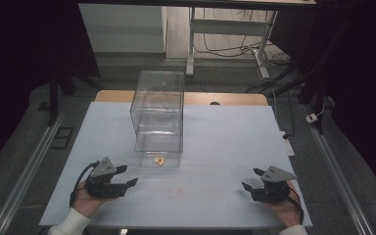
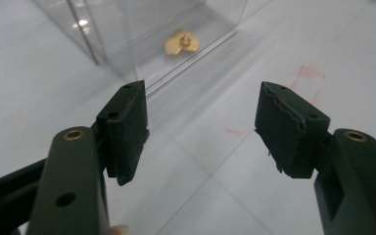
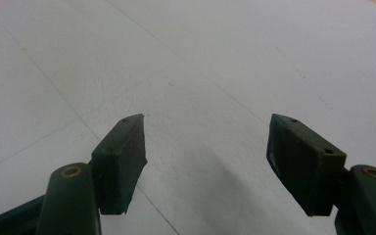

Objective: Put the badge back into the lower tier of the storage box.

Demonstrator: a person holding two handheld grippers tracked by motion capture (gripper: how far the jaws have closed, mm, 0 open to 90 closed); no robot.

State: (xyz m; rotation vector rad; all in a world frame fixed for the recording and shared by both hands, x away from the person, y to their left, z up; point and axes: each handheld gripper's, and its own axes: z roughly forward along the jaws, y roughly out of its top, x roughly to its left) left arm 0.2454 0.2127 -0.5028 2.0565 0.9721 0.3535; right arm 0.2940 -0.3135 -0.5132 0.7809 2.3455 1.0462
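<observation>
The left gripper (image 2: 203, 127) is sitting nearest the lens, its fingers (image 2: 125, 129) spread wide and grasping nothing, hovering low over the pale table (image 2: 215, 196). Just ahead of those fingers and slightly to their left, a small yellow piece (image 2: 181, 41) is lying at the open near end of a clear acrylic box (image 1: 157, 110), inside its bottom edge. The right gripper (image 1: 257, 180) is resting well off to the side, its fingers (image 3: 120, 156) likewise released over bare table. This looks like the opening step, both hands waiting. The next move is probably calling for the left fingers to advance and straddle the yellow piece without knocking the box wall.
</observation>
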